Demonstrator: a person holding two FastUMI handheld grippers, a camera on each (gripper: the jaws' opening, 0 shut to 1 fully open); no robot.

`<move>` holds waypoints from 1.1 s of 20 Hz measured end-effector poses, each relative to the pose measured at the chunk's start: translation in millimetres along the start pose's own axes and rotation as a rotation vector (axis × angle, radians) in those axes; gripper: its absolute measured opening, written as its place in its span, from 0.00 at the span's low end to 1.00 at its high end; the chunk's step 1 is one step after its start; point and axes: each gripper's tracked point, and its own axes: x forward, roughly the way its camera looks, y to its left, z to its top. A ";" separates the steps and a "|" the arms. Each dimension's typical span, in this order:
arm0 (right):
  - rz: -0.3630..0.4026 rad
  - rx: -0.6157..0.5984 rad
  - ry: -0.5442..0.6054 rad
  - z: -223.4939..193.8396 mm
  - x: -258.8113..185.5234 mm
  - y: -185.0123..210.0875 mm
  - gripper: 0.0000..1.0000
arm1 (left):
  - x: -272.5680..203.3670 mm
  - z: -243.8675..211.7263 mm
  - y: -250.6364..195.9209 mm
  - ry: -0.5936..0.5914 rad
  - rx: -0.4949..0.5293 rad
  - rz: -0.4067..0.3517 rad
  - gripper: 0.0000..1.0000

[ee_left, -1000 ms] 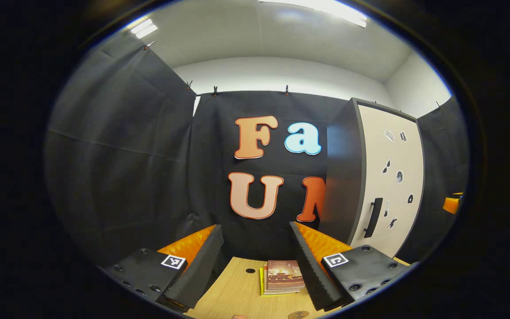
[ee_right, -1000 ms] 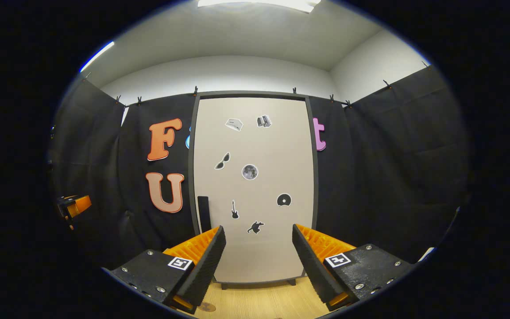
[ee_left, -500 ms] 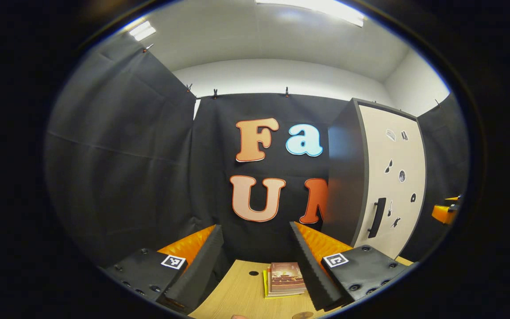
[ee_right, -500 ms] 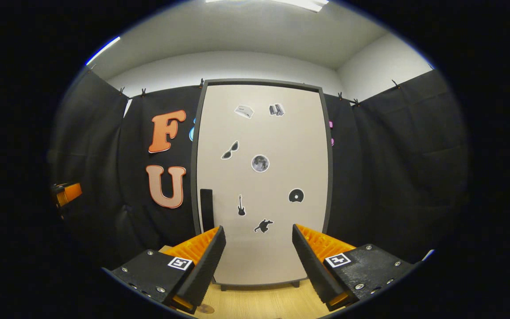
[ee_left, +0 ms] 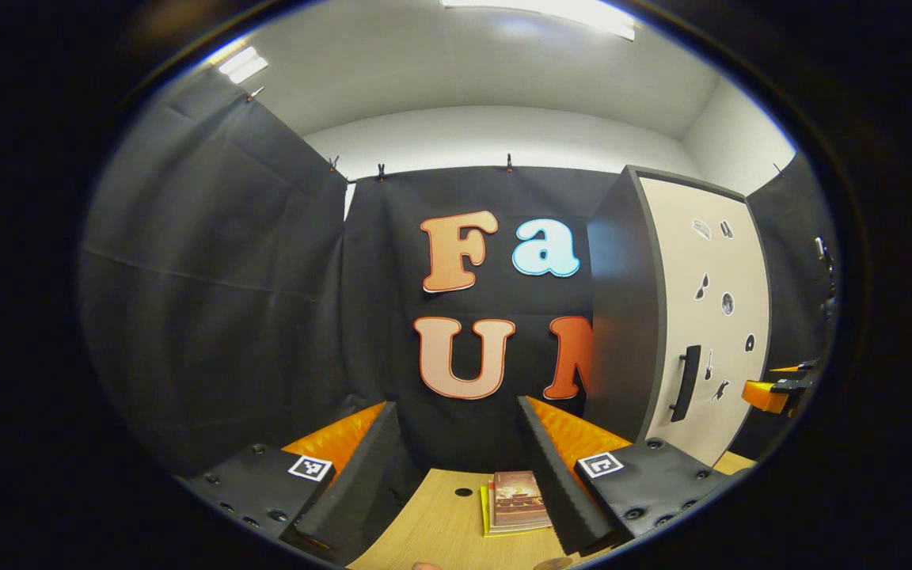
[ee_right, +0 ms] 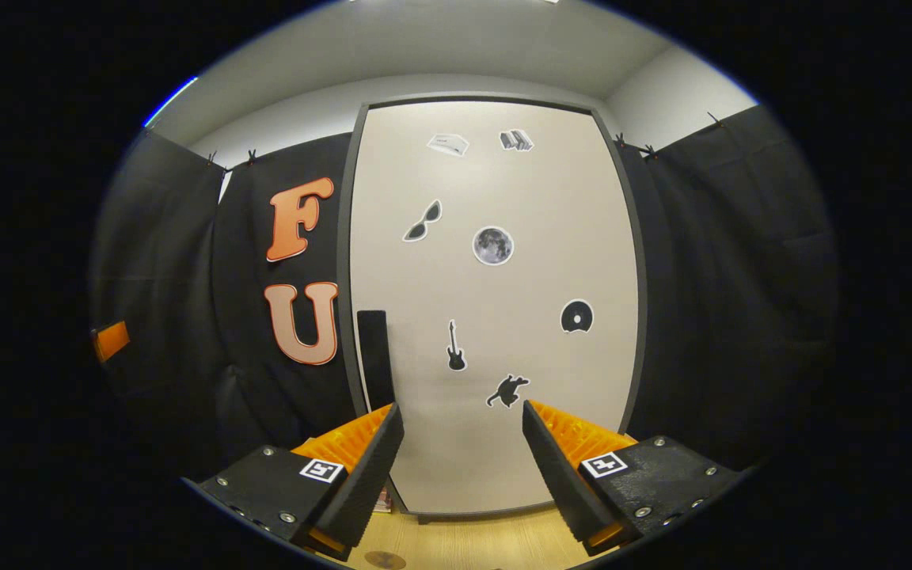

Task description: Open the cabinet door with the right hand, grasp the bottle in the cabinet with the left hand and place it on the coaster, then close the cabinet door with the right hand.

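Right gripper (ee_right: 460, 459), jaws wide and empty, faces the closed cabinet door (ee_right: 495, 301), handle (ee_right: 374, 360) ahead-left, evidently positioned to pull it.

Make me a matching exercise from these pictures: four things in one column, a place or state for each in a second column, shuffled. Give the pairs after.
Things:
1. cabinet door
2. door handle
3. books
4. right gripper

Places or states:
A. stacked on the wooden table
B. closed, with stickers on it
C. jaws open, facing the door
D. dark vertical bar at the door's left edge

Pairs: 1-B, 2-D, 3-A, 4-C
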 end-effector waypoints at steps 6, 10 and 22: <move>0.025 0.064 -0.017 17.5 42.2 28.5 0.93 | 10.2 -4.2 12.7 0.005 -0.021 0.018 0.97; 0.072 0.060 0.001 19.6 70.4 59.3 0.93 | 13.2 -9.5 13.8 0.010 -0.033 0.017 0.97; 0.082 -0.033 0.085 -10.5 113.1 86.6 0.40 | 6.5 -29.6 42.2 0.044 -0.039 0.068 0.97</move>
